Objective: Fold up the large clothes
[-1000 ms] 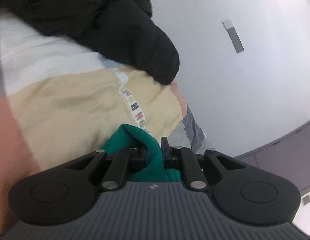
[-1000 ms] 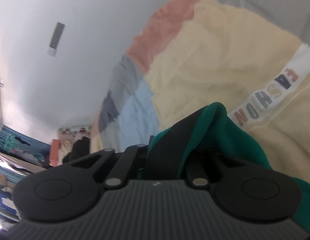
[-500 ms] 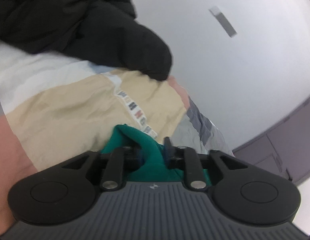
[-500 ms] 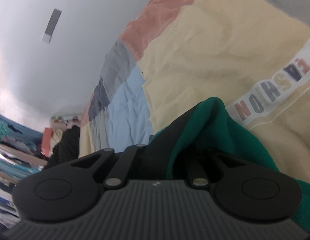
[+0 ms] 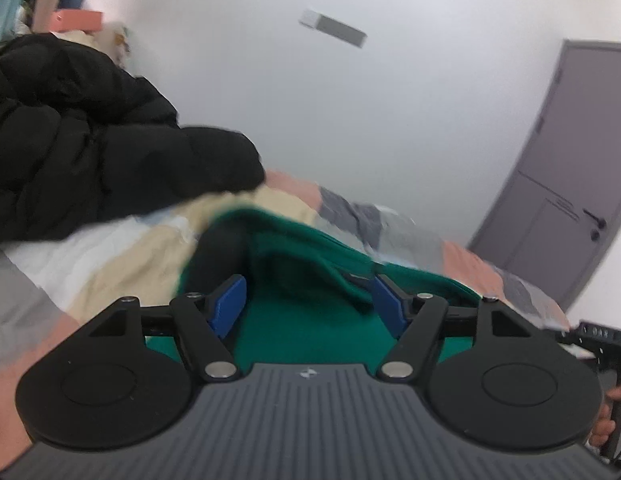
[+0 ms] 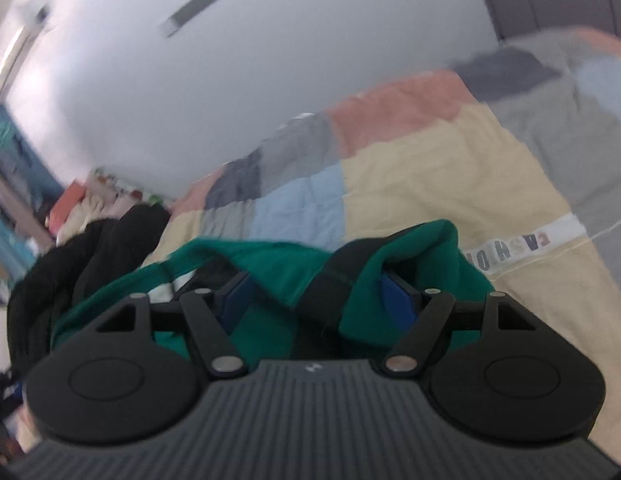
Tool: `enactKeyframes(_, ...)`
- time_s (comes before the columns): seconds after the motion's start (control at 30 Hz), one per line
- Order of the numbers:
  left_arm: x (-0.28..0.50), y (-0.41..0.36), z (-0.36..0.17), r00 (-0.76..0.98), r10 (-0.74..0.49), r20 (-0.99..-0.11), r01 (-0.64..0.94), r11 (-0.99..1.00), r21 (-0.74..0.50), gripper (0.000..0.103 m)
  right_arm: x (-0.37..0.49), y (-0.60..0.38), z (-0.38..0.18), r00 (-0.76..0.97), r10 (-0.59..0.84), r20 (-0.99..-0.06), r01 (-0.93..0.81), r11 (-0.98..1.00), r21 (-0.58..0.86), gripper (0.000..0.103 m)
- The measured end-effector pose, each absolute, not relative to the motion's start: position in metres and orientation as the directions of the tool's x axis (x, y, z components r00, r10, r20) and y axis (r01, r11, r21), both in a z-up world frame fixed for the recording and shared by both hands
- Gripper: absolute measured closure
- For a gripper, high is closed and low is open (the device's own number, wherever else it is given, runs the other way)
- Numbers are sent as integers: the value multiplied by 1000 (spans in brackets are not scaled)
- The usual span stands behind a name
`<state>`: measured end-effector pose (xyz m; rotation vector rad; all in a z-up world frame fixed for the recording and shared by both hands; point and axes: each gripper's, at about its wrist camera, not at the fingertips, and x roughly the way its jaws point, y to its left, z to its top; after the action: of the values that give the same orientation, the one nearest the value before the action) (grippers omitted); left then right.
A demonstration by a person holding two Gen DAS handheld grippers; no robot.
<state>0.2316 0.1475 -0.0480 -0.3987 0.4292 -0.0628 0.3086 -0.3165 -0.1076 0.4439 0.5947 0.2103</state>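
Since a second ago both hand-held grippers have let go: their fingers, then pinched on green cloth, now stand wide apart, and both views have swung up to take in more wall.

The left hand-held gripper (image 5: 308, 300) has its blue pads (image 5: 229, 303) spread, with the green garment (image 5: 310, 264) lying loose between them, touching neither pad firmly as far as can be seen. The right hand-held gripper (image 6: 316, 302) is likewise spread, its blue pads (image 6: 398, 300) apart, and a bunched fold of the green garment (image 6: 410, 252) with a black band (image 6: 330, 276) sits in the gap.

The garment lies crumpled on the bed, on the patchwork quilt (image 6: 430, 184), over its cream patch. Just beyond the garment on the quilt runs a white strip with letters (image 6: 522, 244). Beyond the garment in the left view, a black puffy jacket (image 5: 90, 144) is heaped on the quilt (image 5: 150, 256); in the right view the same jacket (image 6: 82, 256) lies left of the garment. Past the bed rises a white wall (image 5: 390, 120) with a small grey plate (image 5: 334, 33), and to the garment's right stands a grey door (image 5: 566, 184). Cluttered shelves (image 6: 14, 184) show, blurred, beyond the jacket.
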Motion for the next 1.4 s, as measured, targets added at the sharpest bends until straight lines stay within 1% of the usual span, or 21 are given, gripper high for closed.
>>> enactKeyframes(0.13, 233, 127, -53, 872, -205, -444, 35, 932, -362, 29, 288, -284, -96, 812, 348, -468, -182, 914, 363, 29)
enactKeyframes(0.23, 239, 115, -63, 863, -179, -473, 23, 948, -317, 29, 282, -260, -94, 802, 369, -469, -252, 922, 295, 30)
enactKeyframes(0.3, 247, 110, -73, 847, -162, -507, 7, 956, -293, 29, 282, -248, -98, 781, 393, -485, -288, 916, 278, 30)
enactKeyframes(0.4, 260, 103, -87, 809, -179, -559, 22, 961, -276, 29, 287, -232, -110, 741, 402, -538, -318, 916, 246, 32)
enactKeyframes(0.47, 265, 99, -93, 811, -167, -560, 21, 966, -257, 27, 293, -227, -120, 719, 390, -575, -321, 920, 223, 30)
enactKeyframes(0.57, 274, 100, -97, 819, -157, -552, 10, 966, -259, 24, 304, -226, -128, 725, 374, -579, -314, 927, 206, 30)
enactKeyframes(0.77, 306, 103, -113, 802, -144, -579, -30, 959, -281, 22, 333, -223, -142, 736, 351, -579, -280, 936, 212, 30)
enactKeyframes(0.87, 316, 99, -119, 792, -137, -595, -23, 967, -254, 21, 345, -223, -155, 723, 365, -587, -263, 930, 255, 30)
enactKeyframes(1.03, 315, 100, -122, 788, -146, -598, -24, 963, -268, 20, 347, -217, -161, 722, 358, -591, -280, 934, 224, 29)
enactKeyframes(1.17, 306, 102, -116, 803, -152, -577, -31, 955, -295, 20, 344, -222, -159, 724, 374, -580, -280, 927, 248, 29)
enactKeyframes(1.3, 282, 107, -104, 806, -186, -562, -45, 928, -371, 20, 328, -233, -148, 738, 392, -549, -257, 916, 309, 29)
enactKeyframes(1.4, 257, 107, -92, 809, -195, -555, -58, 912, -406, 19, 305, -245, -137, 738, 423, -526, -248, 895, 371, 29)
